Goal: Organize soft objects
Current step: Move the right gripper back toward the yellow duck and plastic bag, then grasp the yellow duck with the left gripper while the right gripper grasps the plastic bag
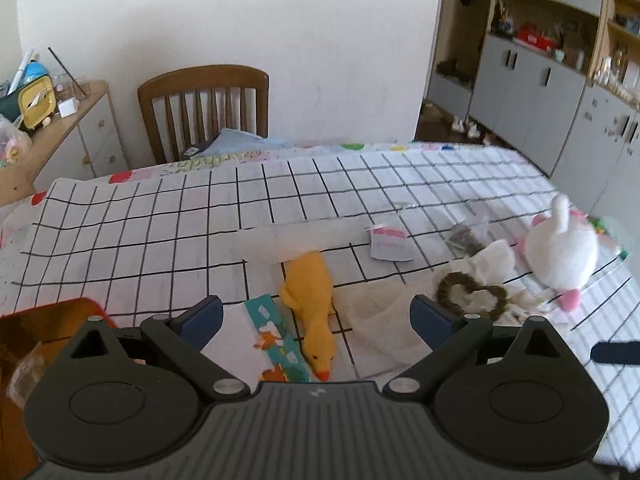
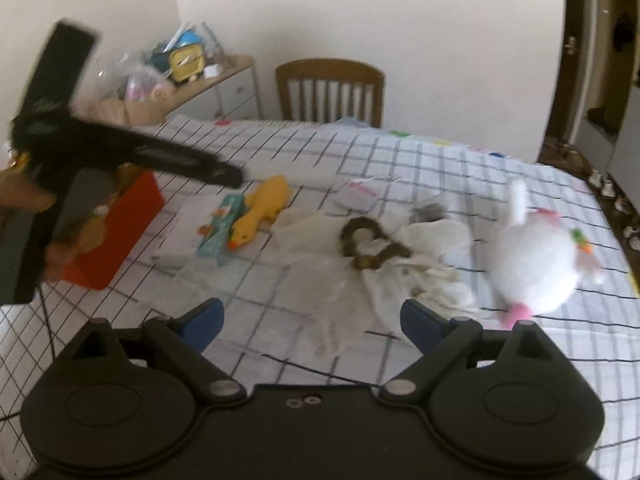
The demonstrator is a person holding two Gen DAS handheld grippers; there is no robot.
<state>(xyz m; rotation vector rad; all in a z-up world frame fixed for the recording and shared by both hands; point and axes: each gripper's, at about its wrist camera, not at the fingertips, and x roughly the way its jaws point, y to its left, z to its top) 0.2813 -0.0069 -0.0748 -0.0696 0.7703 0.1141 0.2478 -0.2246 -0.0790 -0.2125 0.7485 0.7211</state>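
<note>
My table (image 1: 160,216) wears a white cloth ruled with thin black squares. A wooden slat-back chair (image 1: 204,108) stands at its far edge against a plain pale wall, with a low wooden dresser (image 1: 80,128) left of the chair and grey cupboards (image 1: 532,88) to the right.

A soft yellow plush duck (image 1: 314,312) lies on the cloth, its long body running away from me, orange beak toward my left tongs (image 1: 316,316). Just beside it lies a teal printed packet (image 1: 276,340). To the right a brown fuzzy heart-shaped ring (image 1: 472,294) rests on crumpled white cloth (image 2: 424,256), and a round fluffy white plush with pink feet (image 1: 560,256) lies further right. An orange-red box (image 2: 120,236) sits at the table's left.

My left tongs stand wide apart, holding nothing. My right tongs (image 2: 312,320) are also spread, empty, above sheer white fabric.
</note>
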